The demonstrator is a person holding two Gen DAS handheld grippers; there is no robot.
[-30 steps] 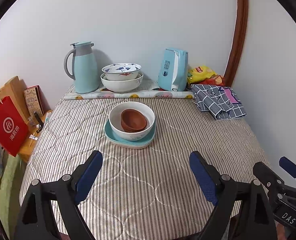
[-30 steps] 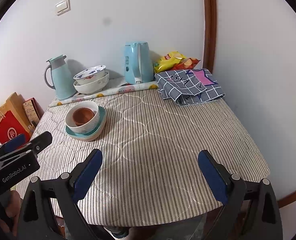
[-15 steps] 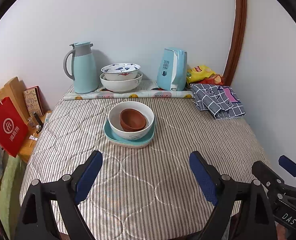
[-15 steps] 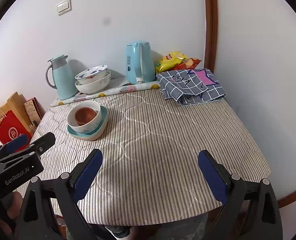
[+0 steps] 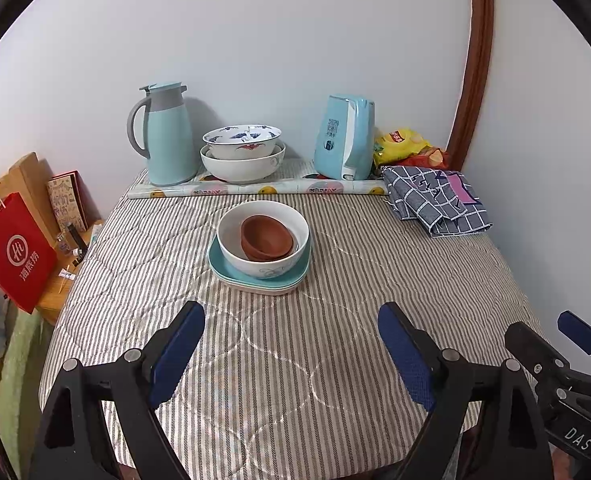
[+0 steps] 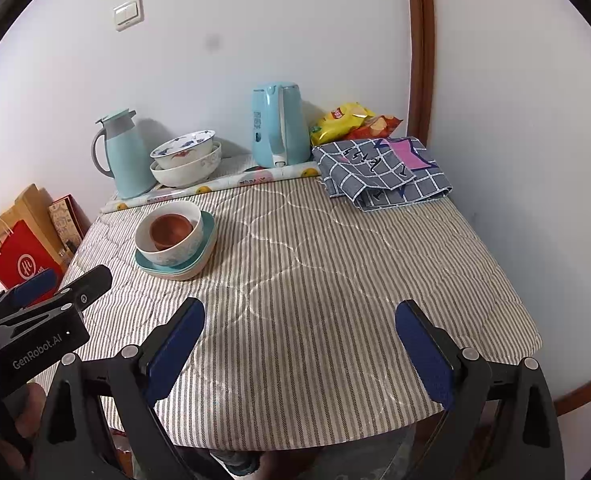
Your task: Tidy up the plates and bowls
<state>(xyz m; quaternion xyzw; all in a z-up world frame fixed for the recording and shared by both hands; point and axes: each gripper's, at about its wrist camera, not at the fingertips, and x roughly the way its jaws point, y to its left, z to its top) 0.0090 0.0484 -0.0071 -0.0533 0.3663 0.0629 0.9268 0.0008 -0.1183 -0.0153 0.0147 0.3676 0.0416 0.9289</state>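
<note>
A stack stands mid-table: brown bowls (image 5: 266, 237) nested in a white bowl (image 5: 263, 262) on teal and cream plates (image 5: 255, 282). The stack also shows in the right wrist view: brown bowl (image 6: 171, 229), white bowl (image 6: 175, 254), plates (image 6: 199, 258). Two larger white bowls (image 5: 242, 158) (image 6: 185, 164) are nested at the back by the wall. My left gripper (image 5: 291, 350) is open and empty, over the table's near part, short of the stack. My right gripper (image 6: 299, 344) is open and empty, over the near right part of the table.
At the back stand a teal thermos jug (image 5: 167, 136), a teal kettle (image 5: 345, 138), snack bags (image 5: 405, 144) and a folded checked cloth (image 5: 435, 200). A rolled sheet (image 5: 255, 190) lies along the back. A red bag (image 5: 13, 252) stands left of the striped table (image 5: 295, 360).
Both grippers have drawn back and risen slightly; the stack and back items sit a little farther and higher in view. Nothing on the table moved.
</note>
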